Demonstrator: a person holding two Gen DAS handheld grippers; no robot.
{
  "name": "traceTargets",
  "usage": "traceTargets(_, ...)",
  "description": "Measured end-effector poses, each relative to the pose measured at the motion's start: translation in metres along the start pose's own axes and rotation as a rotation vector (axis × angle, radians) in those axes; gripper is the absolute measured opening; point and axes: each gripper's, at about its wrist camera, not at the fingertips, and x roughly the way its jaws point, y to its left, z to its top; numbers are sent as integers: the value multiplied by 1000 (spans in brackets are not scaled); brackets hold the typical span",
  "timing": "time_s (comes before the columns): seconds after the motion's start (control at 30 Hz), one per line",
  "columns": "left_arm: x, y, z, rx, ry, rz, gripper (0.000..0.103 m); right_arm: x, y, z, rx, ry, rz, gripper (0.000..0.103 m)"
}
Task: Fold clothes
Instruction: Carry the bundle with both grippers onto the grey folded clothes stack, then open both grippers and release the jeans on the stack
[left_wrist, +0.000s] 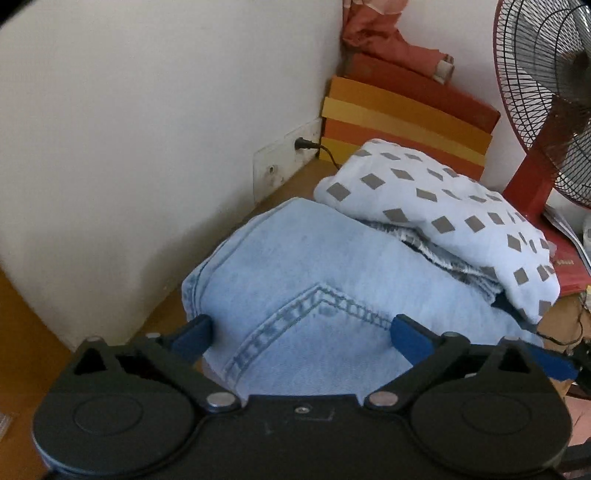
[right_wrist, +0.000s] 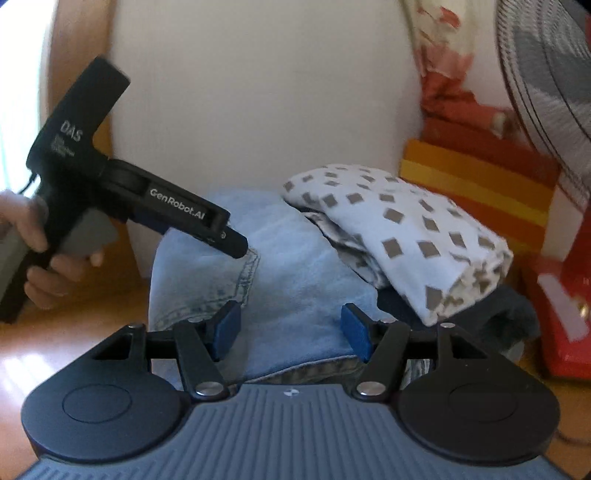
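Two folded garments filled the left wrist view: light blue jeans (left_wrist: 295, 288) lay on the wooden bench (left_wrist: 22, 332) close to the white wall (left_wrist: 129, 129), and a white cloth with grey diamonds (left_wrist: 436, 218) rested on their far right part. The left gripper (left_wrist: 301, 332) hung just over the near end of the jeans, its jaws spread to their widest with the denim seam showing between them; the blue pads (left_wrist: 410, 334) pressed on nothing. Beyond the clothes, striped orange and yellow boxes (left_wrist: 402, 129) stood in the corner with a reddish cloth (left_wrist: 388, 40) draped above them. A red fan (left_wrist: 546, 110) stood at the right, and a black plug (left_wrist: 304, 144) sat in a wall plate.

From the right wrist view, the right gripper (right_wrist: 291, 328) also hovered at the near edge of the jeans (right_wrist: 295, 280), jaws released and parted, gripping nothing. The patterned cloth (right_wrist: 406, 229) lay on the jeans to the right, over a dark garment (right_wrist: 509, 314) showing beneath. At the left, a person's hand (right_wrist: 40, 251) held the handle of the left gripper (right_wrist: 236, 245), whose tip reached down to the far left part of the jeans; whether it touched the denim I could not tell. The boxes (right_wrist: 476, 184) and the blurred fan (right_wrist: 546, 85) stood behind.
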Motion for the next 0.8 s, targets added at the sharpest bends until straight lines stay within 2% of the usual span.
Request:
traceTargets(0.1,-2,-4,-1,9,-15,20,103,3,-8,1,32,-7,9,64)
traceTargets(0.33,-34,3,-16,1,-12,35,102,1,-6,10,-24,10,-1,64)
traceTargets(0.47,-57,-6,-32,58,-28,79,102,-10,6,14,-73,13,-40,65)
traceTargets(0.67,-81,-5,-74,73,6,97,102,-33,19,19,-36,37,-145,65)
traceTargets(0.8,-95,2,-110,68,45,111,102,-55,29,12,30,99,-118,65)
